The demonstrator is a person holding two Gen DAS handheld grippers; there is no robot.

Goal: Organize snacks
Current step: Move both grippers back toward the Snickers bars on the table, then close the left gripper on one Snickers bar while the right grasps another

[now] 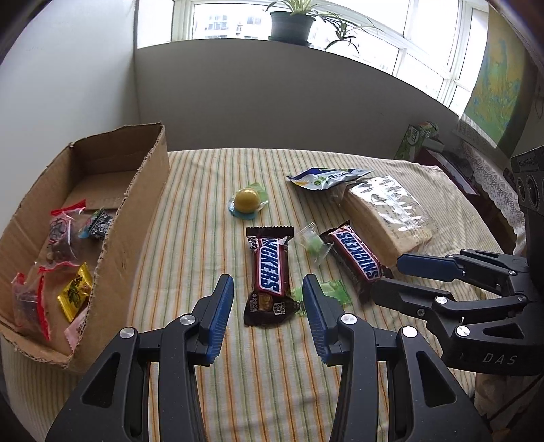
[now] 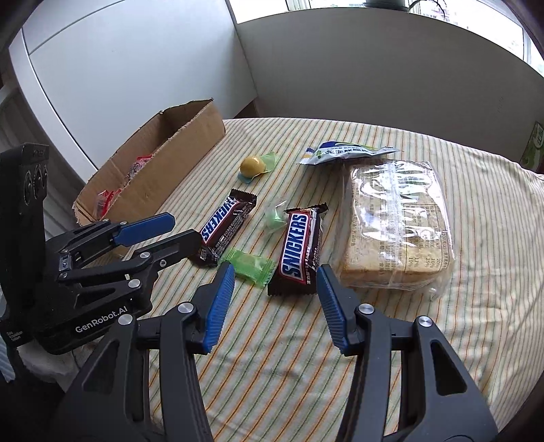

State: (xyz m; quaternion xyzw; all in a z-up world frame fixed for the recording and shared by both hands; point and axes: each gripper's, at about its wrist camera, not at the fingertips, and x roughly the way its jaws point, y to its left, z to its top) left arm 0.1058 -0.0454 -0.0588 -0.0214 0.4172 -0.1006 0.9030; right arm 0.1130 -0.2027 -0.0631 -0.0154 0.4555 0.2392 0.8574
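Note:
Two Snickers bars lie on the striped tablecloth. My left gripper (image 1: 268, 289) is open, its jaws either side of the near end of the left bar (image 1: 270, 272). My right gripper (image 2: 276, 275) is open just in front of the right bar (image 2: 299, 250), which also shows in the left wrist view (image 1: 357, 255). A green wrapped candy (image 2: 250, 265) lies between the bars, another clear-green one (image 2: 275, 216) behind it. A yellow jelly cup (image 1: 246, 200), a white-blue pouch (image 1: 326, 178) and a wrapped bread block (image 2: 397, 224) lie further back.
An open cardboard box (image 1: 136, 204) stands at the left with several wrapped snacks inside. A wall and window with potted plants (image 1: 292, 23) lie behind the table. A green tissue box (image 1: 413, 141) stands past the far right edge.

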